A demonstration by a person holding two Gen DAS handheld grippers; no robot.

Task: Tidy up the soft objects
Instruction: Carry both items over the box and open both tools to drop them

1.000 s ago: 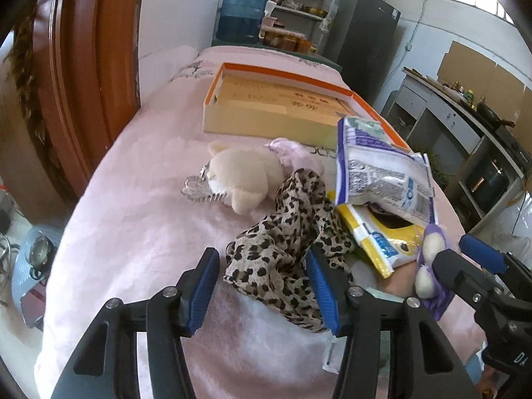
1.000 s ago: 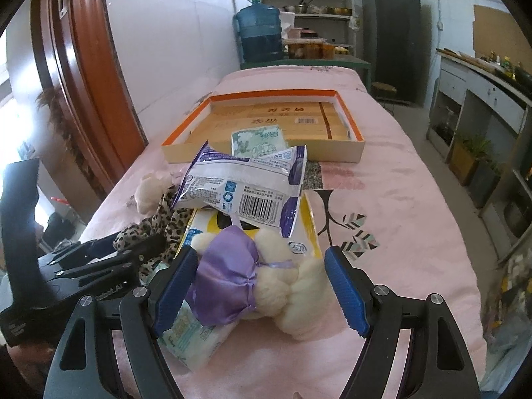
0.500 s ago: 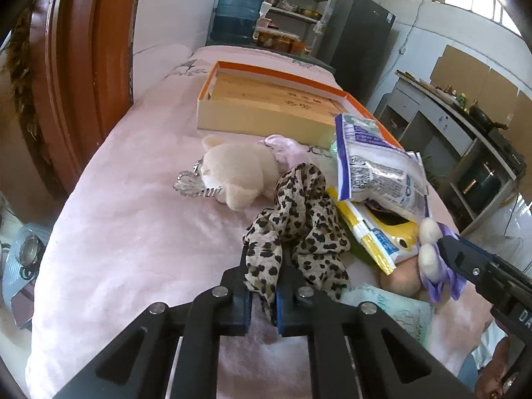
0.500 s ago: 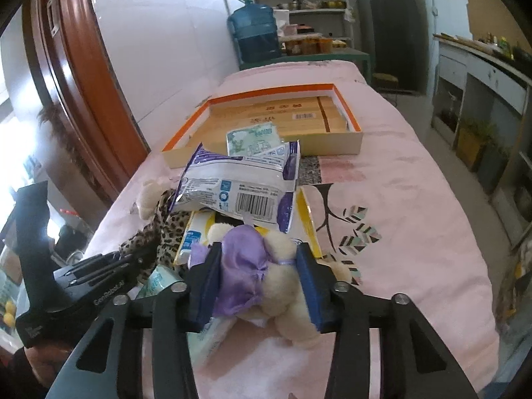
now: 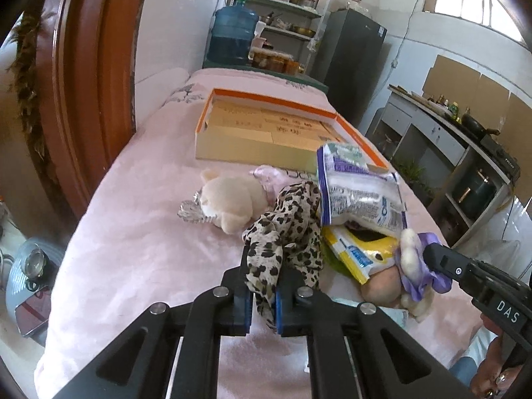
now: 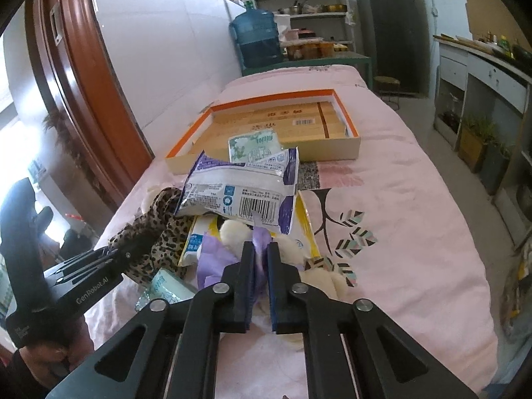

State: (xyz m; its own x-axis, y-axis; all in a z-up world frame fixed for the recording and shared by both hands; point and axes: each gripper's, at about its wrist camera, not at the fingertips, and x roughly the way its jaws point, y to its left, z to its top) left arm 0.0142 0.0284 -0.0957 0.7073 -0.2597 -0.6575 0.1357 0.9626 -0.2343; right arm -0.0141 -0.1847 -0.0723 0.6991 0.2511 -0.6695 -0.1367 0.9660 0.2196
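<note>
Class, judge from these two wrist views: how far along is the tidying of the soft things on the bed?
Done: nothing soft is packed; the orange-rimmed box holds only a green packet. In hand: the left gripper is clamped on the leopard scarf, the right gripper on the purple-dressed plush. Left: the cream plush and the packets lie on the bed.

A home: pink-covered bed (image 6: pixel 399 199), pantry shelves (image 5: pixel 282 10), fridge (image 5: pixel 352 63).

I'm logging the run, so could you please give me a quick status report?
Left claw shut on leopard scarf. Right claw just closed on purple-dressed plush. White-purple packet lies across both. Orange box beyond.
</note>
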